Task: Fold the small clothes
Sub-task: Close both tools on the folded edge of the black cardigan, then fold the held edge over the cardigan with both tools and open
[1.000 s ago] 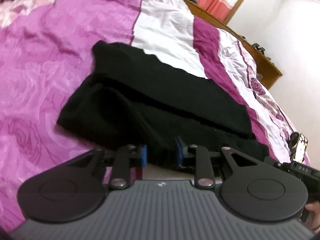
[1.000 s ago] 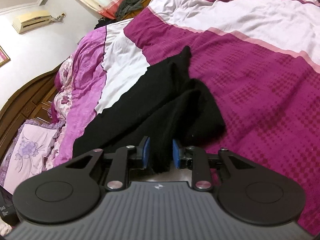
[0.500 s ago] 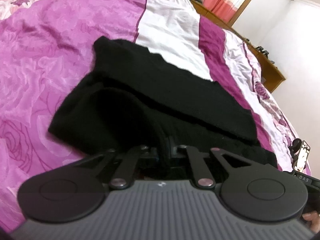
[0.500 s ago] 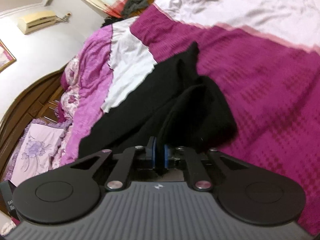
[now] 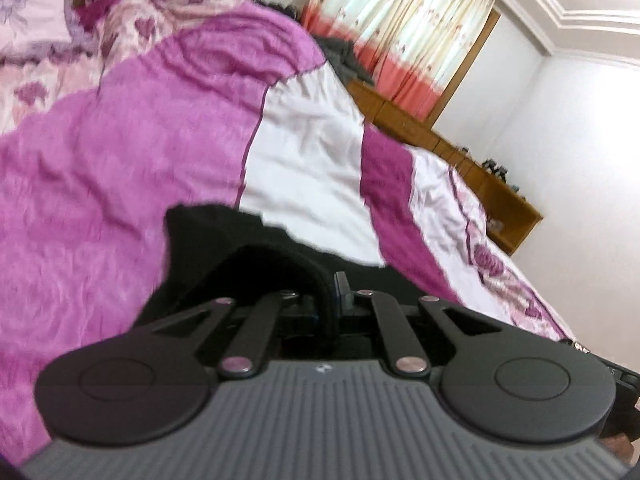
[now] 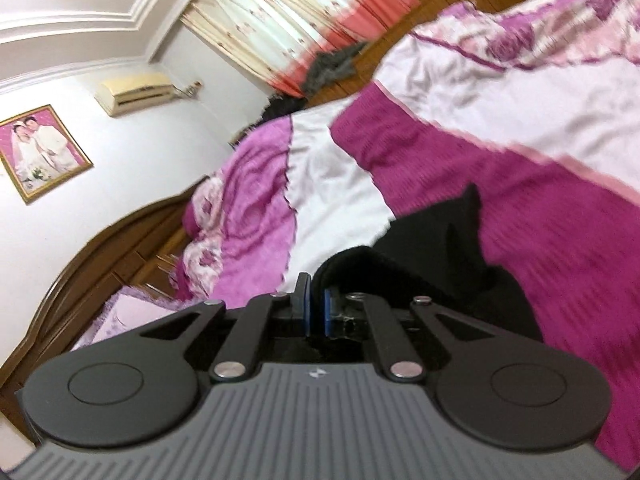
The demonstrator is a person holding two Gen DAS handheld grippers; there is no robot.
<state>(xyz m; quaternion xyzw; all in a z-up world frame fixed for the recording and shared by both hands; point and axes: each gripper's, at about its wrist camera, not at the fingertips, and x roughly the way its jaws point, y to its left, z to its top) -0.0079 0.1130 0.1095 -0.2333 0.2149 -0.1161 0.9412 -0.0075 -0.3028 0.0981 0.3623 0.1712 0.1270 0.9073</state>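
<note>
A black knit garment point(image 5: 224, 248) lies on the purple and white bedspread point(image 5: 120, 168). In the left wrist view its near edge arches up into my left gripper point(image 5: 328, 300), which is shut on the cloth. The right wrist view shows the same black garment point(image 6: 452, 248) with a pointed corner sticking up. My right gripper point(image 6: 316, 308) is shut on a raised fold of it between the blue pads. Most of the garment is hidden behind both gripper bodies.
The bedspread point(image 6: 500, 184) runs in magenta, white and floral bands. A wooden headboard point(image 6: 100, 256) stands at the left, a low wooden cabinet point(image 5: 472, 172) along the far bedside. Curtains point(image 5: 404, 28) and a heap of dark clothes point(image 6: 332, 64) lie beyond.
Both grippers closed on the garment's near edge, then lifted and tilted up, so the room's walls and curtains now show. The cloth edge has risen with them.
</note>
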